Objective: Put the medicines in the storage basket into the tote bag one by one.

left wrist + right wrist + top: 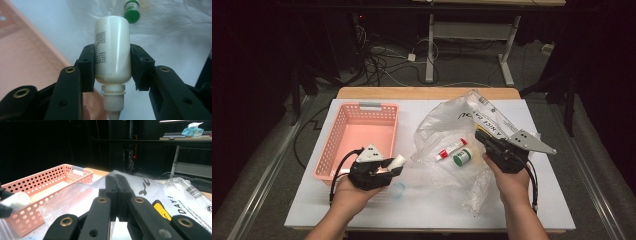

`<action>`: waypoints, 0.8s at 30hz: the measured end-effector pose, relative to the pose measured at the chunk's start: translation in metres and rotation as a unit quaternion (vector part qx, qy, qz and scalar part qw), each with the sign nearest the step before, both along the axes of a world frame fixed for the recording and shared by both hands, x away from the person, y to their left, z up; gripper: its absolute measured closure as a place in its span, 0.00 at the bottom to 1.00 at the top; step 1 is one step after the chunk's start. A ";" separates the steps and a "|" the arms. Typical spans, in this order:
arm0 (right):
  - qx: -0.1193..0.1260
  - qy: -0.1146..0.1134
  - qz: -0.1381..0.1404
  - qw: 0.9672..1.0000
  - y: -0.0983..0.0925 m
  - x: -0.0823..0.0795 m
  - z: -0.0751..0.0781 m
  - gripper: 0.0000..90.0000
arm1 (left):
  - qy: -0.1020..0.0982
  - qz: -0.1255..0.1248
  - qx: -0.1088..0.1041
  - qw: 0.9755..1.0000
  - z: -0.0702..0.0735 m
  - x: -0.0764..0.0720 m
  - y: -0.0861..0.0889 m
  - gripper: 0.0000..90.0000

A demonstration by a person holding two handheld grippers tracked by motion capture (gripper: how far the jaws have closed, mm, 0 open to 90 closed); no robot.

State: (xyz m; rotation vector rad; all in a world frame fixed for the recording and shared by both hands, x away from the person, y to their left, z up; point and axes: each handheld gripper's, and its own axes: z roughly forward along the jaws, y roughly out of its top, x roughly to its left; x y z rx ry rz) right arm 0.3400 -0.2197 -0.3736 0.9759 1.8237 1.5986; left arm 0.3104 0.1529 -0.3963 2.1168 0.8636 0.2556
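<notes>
My left gripper (393, 168) is shut on a white plastic bottle (398, 161) and holds it just right of the pink basket (357, 137). In the left gripper view the pads (87, 67) press on both sides of the bottle (112, 47), whose ribbed nozzle points back toward the camera. My right gripper (480, 135) is shut on a raised fold of the clear plastic bag (447, 125); in the right gripper view its jaws (115, 178) meet where the bag (75, 192) peaks. Inside the bag lie a red-and-white tube (451, 149) and a green-capped jar (462, 157).
The empty perforated basket (45, 182) stands at the table's left. A small bluish cap (397, 190) lies on the white tabletop (427, 205) by my left hand. The green jar (132, 10) lies ahead of the held bottle. Cables and desk legs stand beyond the far edge.
</notes>
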 end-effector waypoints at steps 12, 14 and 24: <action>-0.002 -0.002 0.002 1.000 0.001 0.000 0.000 1.00 | 0.007 -0.053 0.006 0.999 -0.013 0.002 -0.057 0.65; -0.003 -0.002 0.002 1.000 0.001 0.000 0.000 1.00 | 0.013 -0.059 0.003 0.998 -0.017 0.006 -0.068 0.65; -0.002 0.000 0.002 1.000 0.002 0.000 0.000 1.00 | 0.011 -0.050 0.002 0.999 -0.032 0.033 -0.102 0.65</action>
